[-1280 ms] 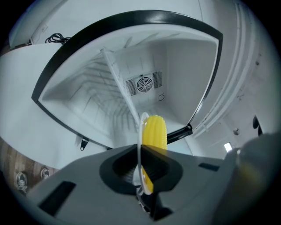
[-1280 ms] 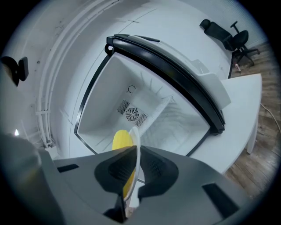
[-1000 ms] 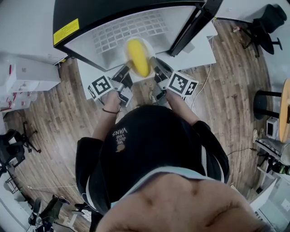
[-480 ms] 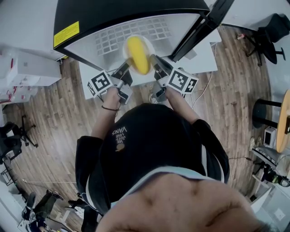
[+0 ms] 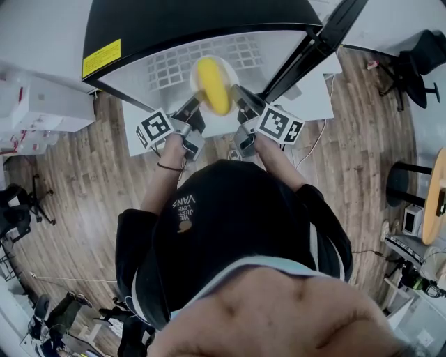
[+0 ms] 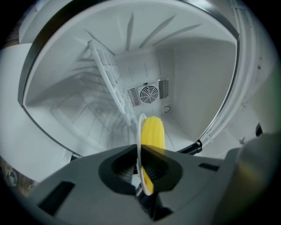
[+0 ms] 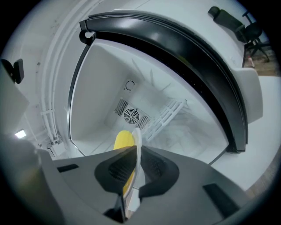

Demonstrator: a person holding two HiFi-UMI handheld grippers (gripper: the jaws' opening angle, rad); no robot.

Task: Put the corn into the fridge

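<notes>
A yellow corn cob lies on a small white plate held at the mouth of the open fridge. My left gripper is shut on the plate's left rim and my right gripper on its right rim. In the left gripper view the plate's edge stands between the jaws of the left gripper, with the corn just beyond. In the right gripper view the plate is pinched by the right gripper, the corn to its left.
The fridge's white inside holds a wire shelf and a fan grille on the back wall. Its black door stands open at the right. White boxes, a wooden floor and office chairs surround it.
Both grippers have carried the plate with the corn a little further towards the fridge opening; over the last half second they have held nearly still.
</notes>
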